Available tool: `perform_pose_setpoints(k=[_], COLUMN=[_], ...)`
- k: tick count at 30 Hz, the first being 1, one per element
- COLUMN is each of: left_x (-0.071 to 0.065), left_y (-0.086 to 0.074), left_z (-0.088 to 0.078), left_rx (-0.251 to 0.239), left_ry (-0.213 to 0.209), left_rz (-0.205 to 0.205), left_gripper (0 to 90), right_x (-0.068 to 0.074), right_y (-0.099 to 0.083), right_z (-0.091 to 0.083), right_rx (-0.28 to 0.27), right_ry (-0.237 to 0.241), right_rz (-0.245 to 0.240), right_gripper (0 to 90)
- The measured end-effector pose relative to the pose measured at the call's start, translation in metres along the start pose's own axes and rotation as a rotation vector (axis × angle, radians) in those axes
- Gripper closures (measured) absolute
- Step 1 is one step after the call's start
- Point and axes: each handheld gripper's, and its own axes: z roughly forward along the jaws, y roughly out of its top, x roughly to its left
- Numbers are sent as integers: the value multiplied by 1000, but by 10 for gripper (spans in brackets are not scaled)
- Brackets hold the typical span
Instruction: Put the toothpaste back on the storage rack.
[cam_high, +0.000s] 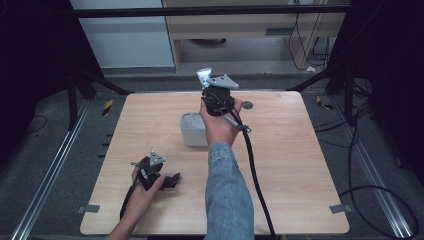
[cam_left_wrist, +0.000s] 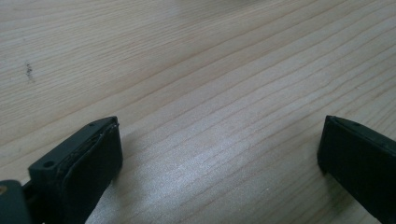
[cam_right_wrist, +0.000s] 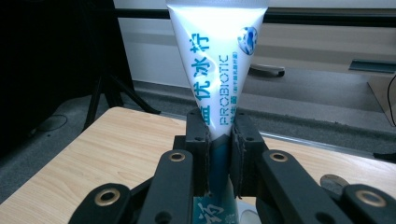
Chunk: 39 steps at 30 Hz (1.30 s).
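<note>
The wooden table (cam_high: 295, 165) is big and pale, with thin wavy lines in the wood. Most of its top is bare, so there is lots of open room on the right side and along the near edge. Its corners are rounded. Dark floor and metal rails run along both sides.

A small grey tub (cam_high: 192, 129) with soft round corners sits near the middle of the table, toward the far side. A small flat round thing (cam_high: 247, 105) lies close to the far edge.

The right gripper (cam_high: 210, 82) is held up high over the far part of the table, just above the tub. Its black jaws are squeezed tight on a white tube (cam_right_wrist: 217, 70) with blue writing. The tube is smooth and shiny, and it gets wider toward its flat top end.

The left gripper (cam_high: 172, 180) rests low at the near left part of the table. Its jaws are spread wide apart, with only bare wood between them.
</note>
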Motion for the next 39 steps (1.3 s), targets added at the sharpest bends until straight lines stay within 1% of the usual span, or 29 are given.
perform_pose_setpoints(k=[2, 6, 11, 15, 16, 21, 26, 34, 37, 39], left_x=[0, 0, 0, 0, 0, 0, 0, 0, 0, 0], left_y=[0, 0, 0, 0, 0, 0, 0, 0, 0, 0], left_z=[0, 0, 0, 0, 0, 0, 0, 0, 0, 0], left_rx=[0, 0, 0, -2, 1, 1, 1, 1, 0, 2], left_ry=[0, -1, -1, -1, -2, -2, -2, -2, -2, -2], left_rz=[0, 0, 1, -2, 2, 2, 2, 2, 2, 5], left_gripper=[0, 0, 0, 0, 0, 0, 0, 0, 0, 0], right_x=[1, 1, -2, -3, -3, -1, 0, -2, -3, -3], right_y=[1, 3, 5, 8, 9, 14, 19, 27, 31, 32], right_z=[3, 7, 14, 19, 20, 24, 28, 38, 40, 41], right_rx=[-7, -19, -13, -17, -17, -30, -36, -51, -64, -66], right_ry=[-4, -1, 3, -7, -6, -5, -8, -14, -12, -14], right_rz=[-3, 9, 38, 35, 41, 31, 32, 48, 61, 62], right_gripper=[796, 796, 796, 796, 795, 795, 795, 796, 795, 795])
